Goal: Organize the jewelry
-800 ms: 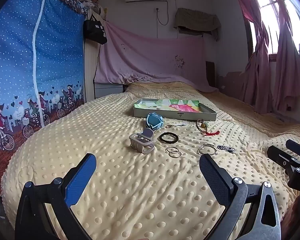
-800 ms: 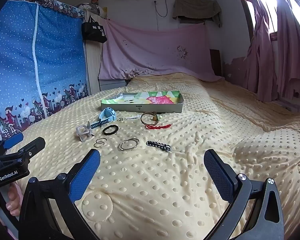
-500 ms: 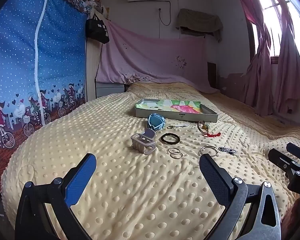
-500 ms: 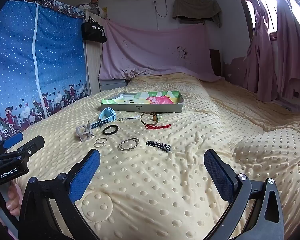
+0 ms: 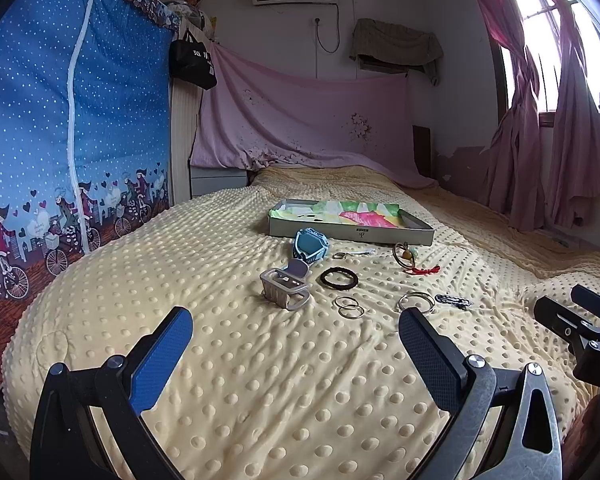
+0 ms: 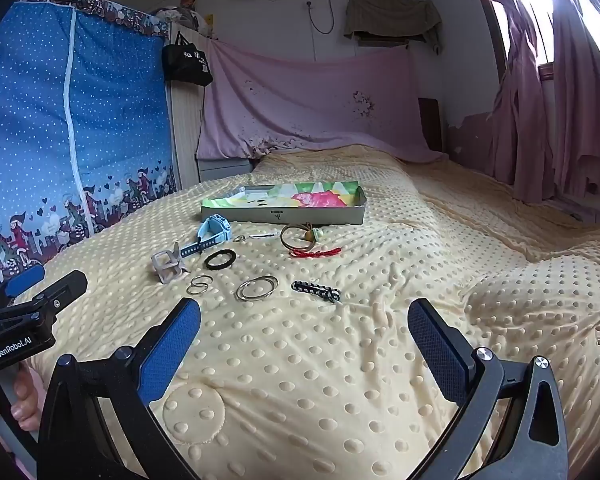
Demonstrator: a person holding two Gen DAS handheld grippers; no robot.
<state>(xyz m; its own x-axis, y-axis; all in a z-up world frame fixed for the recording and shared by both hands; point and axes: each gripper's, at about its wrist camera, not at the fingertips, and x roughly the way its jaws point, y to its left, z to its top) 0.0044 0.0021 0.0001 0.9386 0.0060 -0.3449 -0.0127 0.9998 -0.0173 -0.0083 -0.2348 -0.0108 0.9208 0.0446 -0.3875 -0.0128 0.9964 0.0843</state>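
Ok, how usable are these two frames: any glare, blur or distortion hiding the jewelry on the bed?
Left wrist view: the window is blown out at top right, fisheye bends the edges, but the black round hair tie reads sharp. Right wrist view: same window glare, dark corner vignetting, and the silver metal bangles stay crisp on the evenly lit yellow dotted blanket.

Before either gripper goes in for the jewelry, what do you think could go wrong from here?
1. The thin rings lie flat on the soft, dimpled blanket; wide pads may press them in or pinch fabric instead.
2. The bangles and beaded bracelet sit close together, so one grab might drag both.
3. The tray lies beyond the pile; carrying over it risks snagging the red cord.
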